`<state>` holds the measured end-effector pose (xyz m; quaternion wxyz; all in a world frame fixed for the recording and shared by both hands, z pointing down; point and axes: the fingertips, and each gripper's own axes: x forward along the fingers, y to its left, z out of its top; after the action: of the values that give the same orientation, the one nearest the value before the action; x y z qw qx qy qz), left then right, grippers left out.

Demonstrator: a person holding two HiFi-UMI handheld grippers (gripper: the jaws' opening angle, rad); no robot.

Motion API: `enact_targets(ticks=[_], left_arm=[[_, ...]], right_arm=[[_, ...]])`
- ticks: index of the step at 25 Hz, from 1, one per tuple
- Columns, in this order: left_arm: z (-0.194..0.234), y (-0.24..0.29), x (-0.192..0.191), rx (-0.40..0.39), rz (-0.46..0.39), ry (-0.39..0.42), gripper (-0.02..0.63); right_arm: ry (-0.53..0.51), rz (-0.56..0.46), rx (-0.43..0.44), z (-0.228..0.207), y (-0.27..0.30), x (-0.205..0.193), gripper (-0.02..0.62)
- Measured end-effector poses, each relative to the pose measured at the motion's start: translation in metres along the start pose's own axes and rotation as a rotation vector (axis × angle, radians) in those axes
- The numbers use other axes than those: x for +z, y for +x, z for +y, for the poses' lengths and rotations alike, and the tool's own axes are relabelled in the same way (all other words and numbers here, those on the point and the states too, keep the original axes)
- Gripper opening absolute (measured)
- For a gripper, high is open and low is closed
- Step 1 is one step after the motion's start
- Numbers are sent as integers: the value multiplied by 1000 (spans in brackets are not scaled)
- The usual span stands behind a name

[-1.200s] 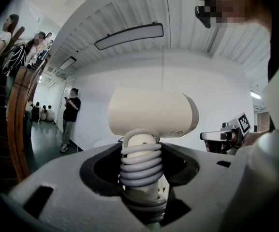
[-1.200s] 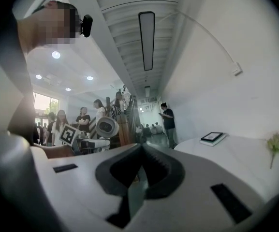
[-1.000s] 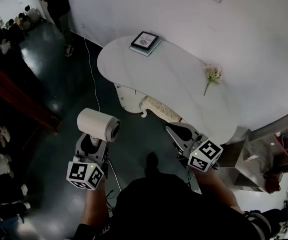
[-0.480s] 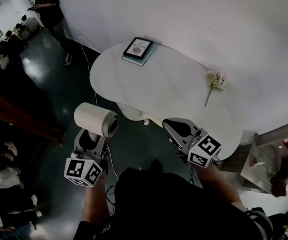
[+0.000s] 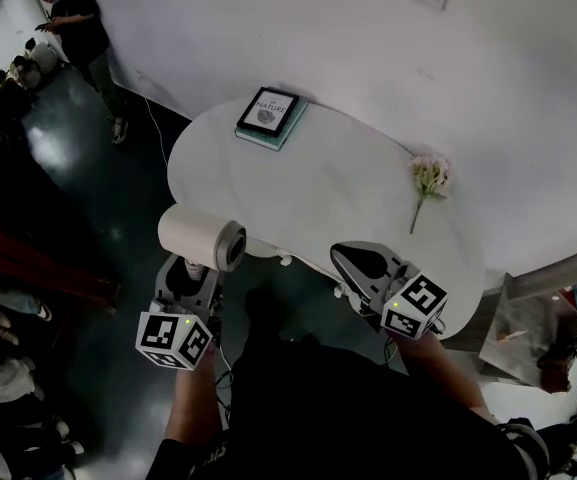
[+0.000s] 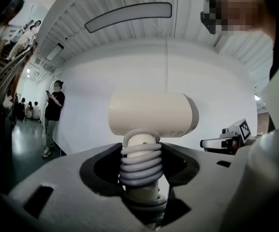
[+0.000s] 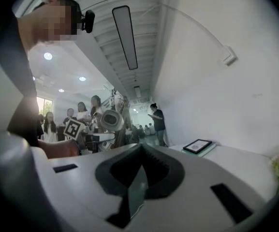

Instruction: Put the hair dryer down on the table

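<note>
The hair dryer has a cream barrel and a grey cord coiled round its handle. My left gripper is shut on that handle and holds the dryer upright, barrel lying sideways on top. It hangs in the air just off the left front edge of the white table. My right gripper is shut with nothing in it, over the table's front edge. The right gripper view shows its jaws closed and the dryer off to the left.
A book lies at the table's far left end and a flower sprig at its right. A white wall backs the table. A person stands on the dark floor at far left. Shelving stands at right.
The left gripper with the dryer has come closer to the table's left front edge. The right gripper has hardly moved and stays shut.
</note>
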<state>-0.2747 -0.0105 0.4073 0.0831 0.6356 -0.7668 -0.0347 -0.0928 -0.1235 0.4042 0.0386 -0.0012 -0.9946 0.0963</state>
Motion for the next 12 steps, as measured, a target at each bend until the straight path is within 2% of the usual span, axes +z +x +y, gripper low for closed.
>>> enact_targets(ticks=[12], left_arm=[[129,130,17,-128,40,13,235]], right_arm=[[1,10,-123,-73,152,31,6]])
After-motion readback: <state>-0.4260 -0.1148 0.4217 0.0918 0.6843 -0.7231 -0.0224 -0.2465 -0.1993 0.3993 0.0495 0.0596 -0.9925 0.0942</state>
